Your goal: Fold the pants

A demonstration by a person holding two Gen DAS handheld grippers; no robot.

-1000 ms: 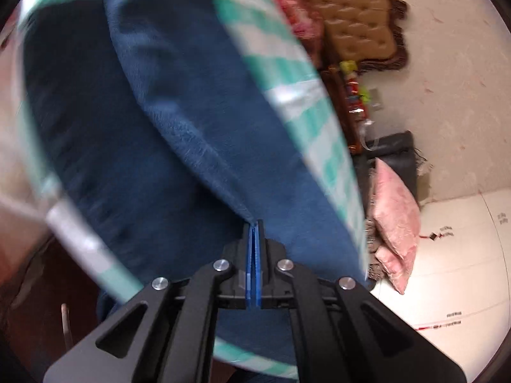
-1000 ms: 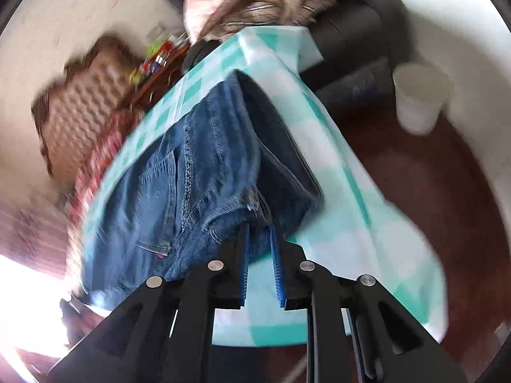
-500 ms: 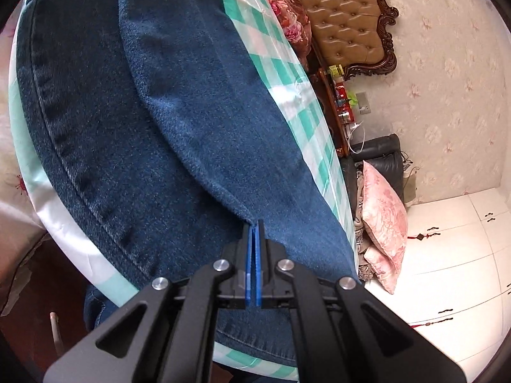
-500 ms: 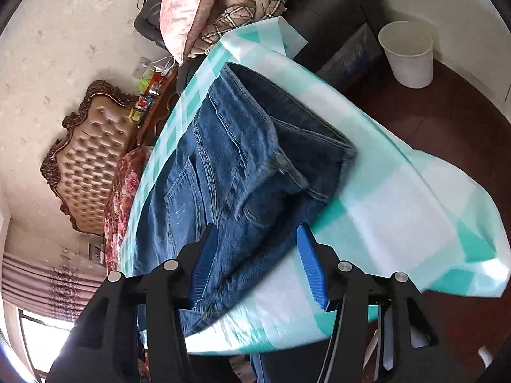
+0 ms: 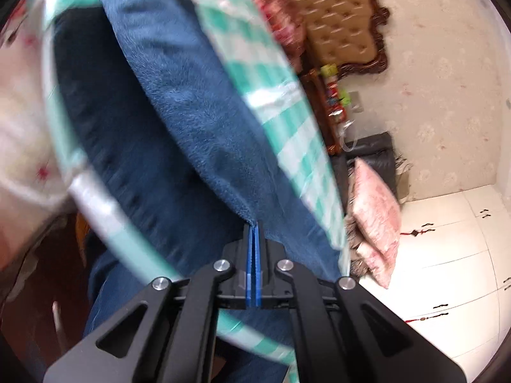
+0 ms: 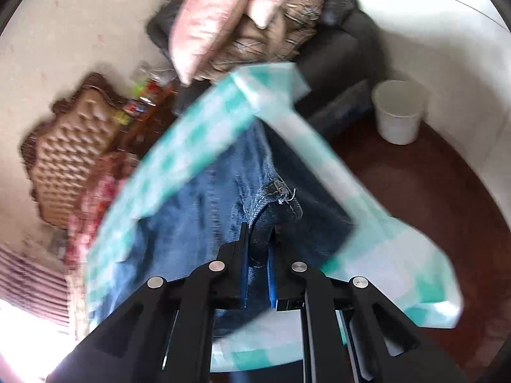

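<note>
Blue denim pants (image 5: pixel 179 134) lie across a table covered with a green-and-white checked cloth (image 5: pixel 287 127). My left gripper (image 5: pixel 254 226) is shut on a fold of the denim leg at its near edge. In the right wrist view the pants (image 6: pixel 204 210) show their waistband end, bunched up. My right gripper (image 6: pixel 259 233) is shut on the thick waistband fabric, jaws a little apart around it. Both views are blurred by motion.
A tufted brown headboard (image 5: pixel 338 22) and a pink pillow (image 5: pixel 377 210) on a dark sofa stand beyond the table. A white bin (image 6: pixel 399 115) sits on the dark red floor at the right. The checked cloth (image 6: pixel 377 242) hangs over the table's edge.
My right gripper, open half a second ago, has closed on the waistband and lifted it. My left gripper stays shut on the leg fold; both views have shifted and blurred.
</note>
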